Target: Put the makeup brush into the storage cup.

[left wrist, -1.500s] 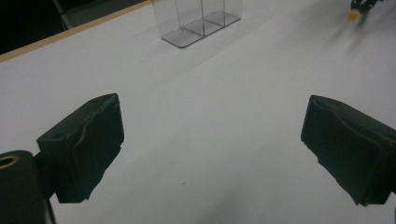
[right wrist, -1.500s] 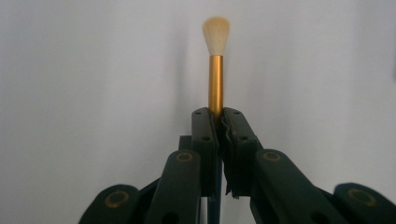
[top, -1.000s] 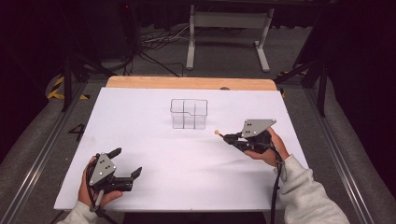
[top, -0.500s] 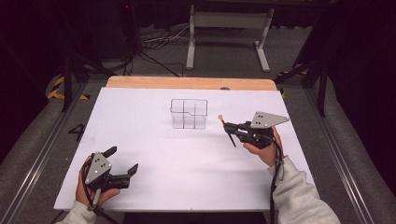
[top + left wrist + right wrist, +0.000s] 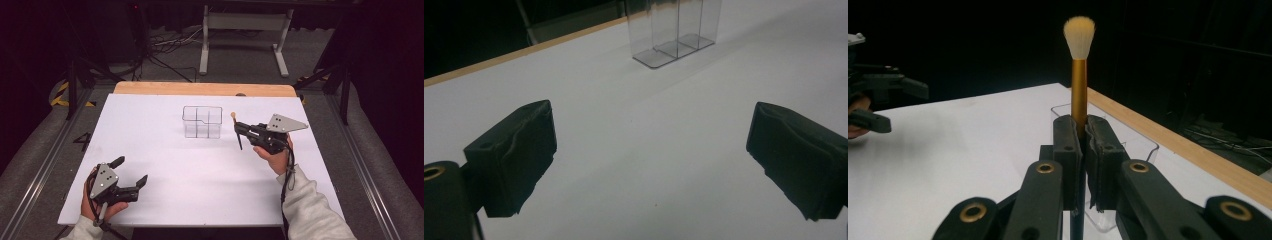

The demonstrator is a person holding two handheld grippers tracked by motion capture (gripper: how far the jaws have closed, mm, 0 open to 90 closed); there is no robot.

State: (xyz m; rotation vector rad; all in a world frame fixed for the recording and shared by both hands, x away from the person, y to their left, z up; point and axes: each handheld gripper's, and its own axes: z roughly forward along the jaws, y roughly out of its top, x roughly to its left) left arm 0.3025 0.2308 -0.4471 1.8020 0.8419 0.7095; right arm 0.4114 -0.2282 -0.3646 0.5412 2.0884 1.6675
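Just right of the clear organizer (image 5: 202, 122), right hand-held gripper (image 5: 1082, 131) clamping a light, stiff, slippery makeup brush (image 5: 1079, 70) mid-handle, likely pivoting if loosened.

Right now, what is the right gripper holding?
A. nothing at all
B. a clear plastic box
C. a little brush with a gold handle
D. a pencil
C: in the right gripper view the right gripper has its jaws shut on the brush, whose gold handle and pale bristles stick up above them.
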